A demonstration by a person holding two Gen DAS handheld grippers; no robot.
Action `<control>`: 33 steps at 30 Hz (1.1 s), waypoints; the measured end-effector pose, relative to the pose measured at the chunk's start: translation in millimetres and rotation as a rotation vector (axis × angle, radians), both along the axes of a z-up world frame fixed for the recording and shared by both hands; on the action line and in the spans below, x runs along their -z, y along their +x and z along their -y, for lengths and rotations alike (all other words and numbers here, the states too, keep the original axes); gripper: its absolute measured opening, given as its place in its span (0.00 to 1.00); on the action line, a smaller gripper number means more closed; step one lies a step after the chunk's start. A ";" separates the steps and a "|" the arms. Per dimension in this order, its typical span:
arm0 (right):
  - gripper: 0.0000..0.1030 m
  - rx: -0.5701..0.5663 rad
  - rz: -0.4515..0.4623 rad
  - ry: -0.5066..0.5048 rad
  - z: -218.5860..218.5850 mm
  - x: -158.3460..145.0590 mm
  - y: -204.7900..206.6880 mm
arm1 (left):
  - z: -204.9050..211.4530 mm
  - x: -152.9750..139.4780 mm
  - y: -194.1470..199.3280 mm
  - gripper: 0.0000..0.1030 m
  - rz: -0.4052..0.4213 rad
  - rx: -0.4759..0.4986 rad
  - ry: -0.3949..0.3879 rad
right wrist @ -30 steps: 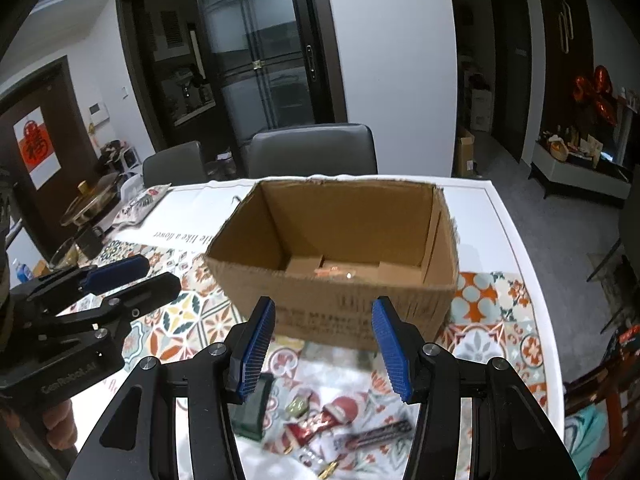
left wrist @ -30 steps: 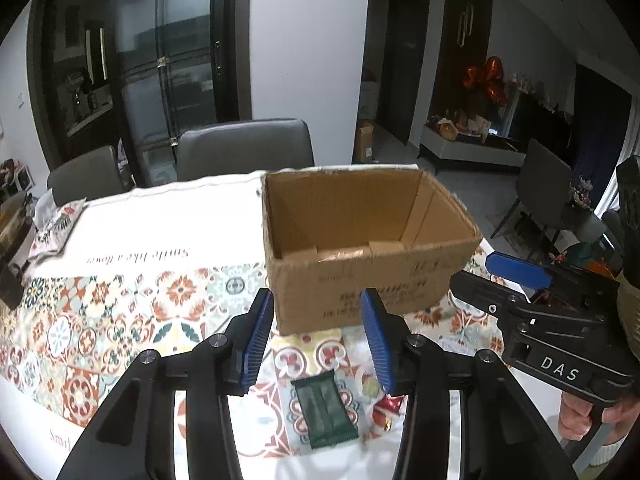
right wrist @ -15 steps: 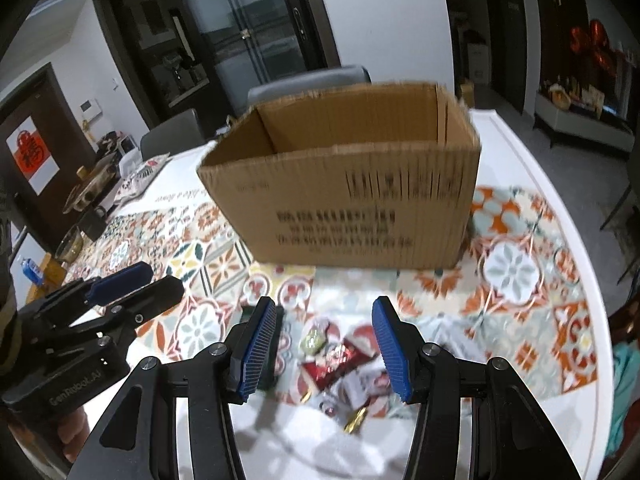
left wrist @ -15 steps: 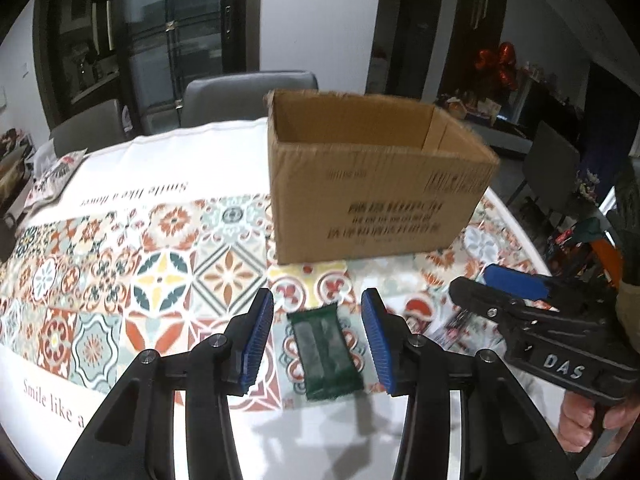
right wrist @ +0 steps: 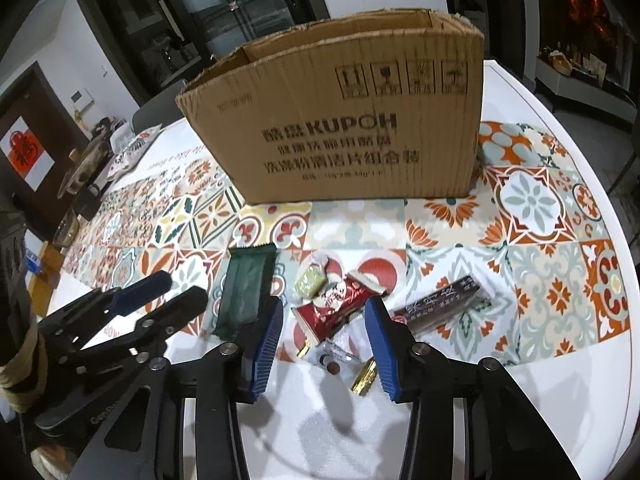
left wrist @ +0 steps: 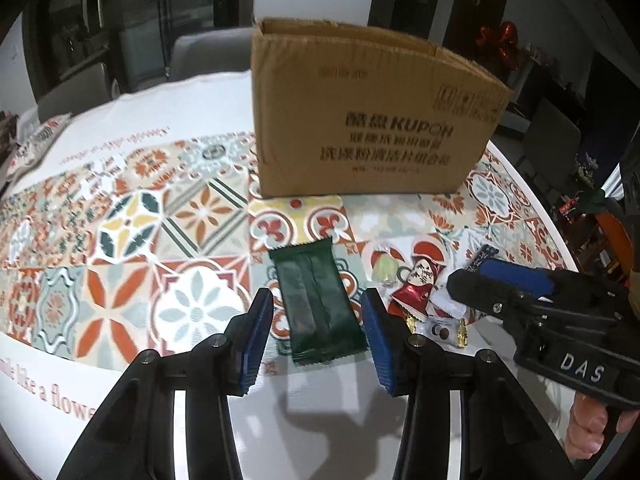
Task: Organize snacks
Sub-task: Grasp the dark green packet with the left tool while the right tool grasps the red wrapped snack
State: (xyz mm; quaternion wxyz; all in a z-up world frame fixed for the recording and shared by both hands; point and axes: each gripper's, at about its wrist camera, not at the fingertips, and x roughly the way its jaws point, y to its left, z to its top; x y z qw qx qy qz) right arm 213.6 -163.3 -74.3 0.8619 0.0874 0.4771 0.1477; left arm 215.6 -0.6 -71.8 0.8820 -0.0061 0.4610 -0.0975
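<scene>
The left tool (left wrist: 318, 334) hangs over the green pack (left wrist: 316, 300), its jaws apart and straddling the near half of the pack without pressing it; nothing is held. The right tool (right wrist: 324, 346) sits above the red wrapper (right wrist: 336, 306), jaws apart too, though they have just been closing a little, with only loose sweets below and between them. The box (right wrist: 352, 128) stands at twelve o'clock from both tools, open-topped, on the patterned worktop (right wrist: 536, 208). A dark bar (right wrist: 440, 306) lies at two o'clock from the right tool, and a small green sweet (right wrist: 309, 283) touches the red wrapper at its ten o'clock. To do this well, I judge each tool should come straight down so the pads meet the long edges of its packet, then close gently, since flat foil may slip or crumple. Both tools tilt steeply downward, side by side and close, so they could bump.
</scene>
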 end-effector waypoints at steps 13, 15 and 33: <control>0.37 -0.002 -0.049 0.016 -3.5 20.3 9.9 | 12.5 34.2 25.1 0.45 -0.067 0.009 0.017; 0.37 0.002 -0.053 0.013 -3.2 21.7 11.2 | 14.1 38.2 28.5 0.46 -0.073 0.004 0.026; 0.37 -0.003 -0.084 0.001 -13.2 34.3 27.8 | 3.3 44.1 30.6 0.44 -0.064 -0.031 0.031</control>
